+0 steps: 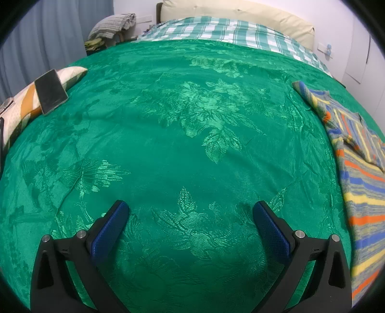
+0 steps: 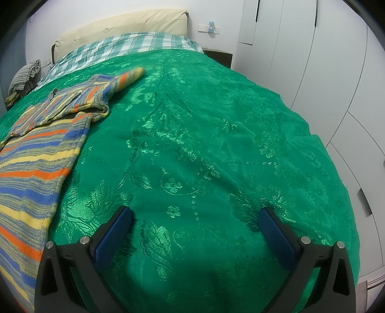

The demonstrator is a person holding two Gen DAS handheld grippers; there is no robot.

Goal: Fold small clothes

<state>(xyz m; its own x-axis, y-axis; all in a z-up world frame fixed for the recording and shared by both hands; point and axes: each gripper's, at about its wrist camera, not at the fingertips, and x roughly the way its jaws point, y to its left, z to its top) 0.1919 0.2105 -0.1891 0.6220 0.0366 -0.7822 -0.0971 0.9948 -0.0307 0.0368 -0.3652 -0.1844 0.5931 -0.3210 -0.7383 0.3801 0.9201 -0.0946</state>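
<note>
A striped knit garment (image 1: 361, 183) in blue, yellow, orange and grey lies on the green bedspread (image 1: 182, 134), at the right edge of the left wrist view. The same striped garment (image 2: 41, 154) fills the left side of the right wrist view, one sleeve stretched toward the headboard and part of the top folded over. My left gripper (image 1: 191, 208) hovers open over bare bedspread, left of the garment. My right gripper (image 2: 196, 214) is open too, above bare bedspread (image 2: 216, 144) to the garment's right. Neither holds anything.
A phone (image 1: 50, 90) rests on a patterned pillow (image 1: 31, 101) at the bed's left edge. A checked green-and-white sheet (image 1: 231, 31) and cream headboard (image 1: 240, 14) lie at the far end. White wardrobe doors (image 2: 324, 72) stand right of the bed. Clothes are piled by the curtain (image 1: 113, 26).
</note>
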